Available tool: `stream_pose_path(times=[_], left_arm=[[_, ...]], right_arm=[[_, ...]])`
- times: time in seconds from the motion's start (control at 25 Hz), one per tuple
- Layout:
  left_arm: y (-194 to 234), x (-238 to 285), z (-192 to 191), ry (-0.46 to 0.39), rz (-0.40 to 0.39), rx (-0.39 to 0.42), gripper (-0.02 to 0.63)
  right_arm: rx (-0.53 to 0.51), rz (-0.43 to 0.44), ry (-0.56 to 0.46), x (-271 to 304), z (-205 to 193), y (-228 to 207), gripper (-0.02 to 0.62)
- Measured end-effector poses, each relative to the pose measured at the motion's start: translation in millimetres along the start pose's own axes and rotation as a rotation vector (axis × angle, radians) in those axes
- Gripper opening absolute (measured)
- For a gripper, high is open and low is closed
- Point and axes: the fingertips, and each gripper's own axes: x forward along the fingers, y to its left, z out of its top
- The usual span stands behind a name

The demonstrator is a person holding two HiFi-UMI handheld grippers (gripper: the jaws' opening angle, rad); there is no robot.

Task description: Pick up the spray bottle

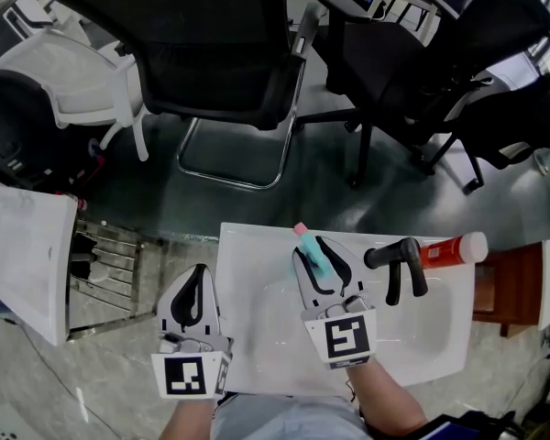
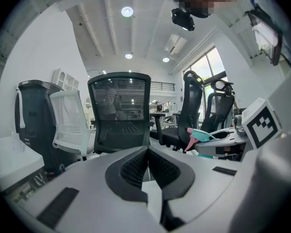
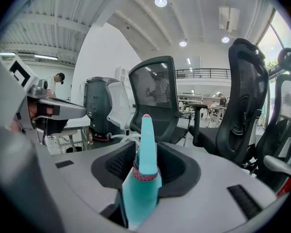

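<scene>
The right gripper (image 1: 317,251) clamps a teal bottle (image 3: 144,178) over the table (image 1: 257,356). The spray bottle (image 1: 442,250) lies near the right edge. The left gripper (image 1: 197,271), jaws together and empty, is at the left edge.

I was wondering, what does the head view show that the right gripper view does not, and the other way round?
Only the head view: the white table and the spray bottle in full, lying to the right of the right gripper. Only the right gripper view: the ceiling lights. Both: the teal tube clamped in that gripper, and the black mesh chair.
</scene>
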Motion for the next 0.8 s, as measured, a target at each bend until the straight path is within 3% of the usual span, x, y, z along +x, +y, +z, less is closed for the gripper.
stream_pose_path(times=[0.8], left_arm=[[-42, -35, 52, -0.109, -0.05, 0.053, 0.018]], right_arm=[[0.015, 0.0, -0.189, -68, 80, 3, 0.149]])
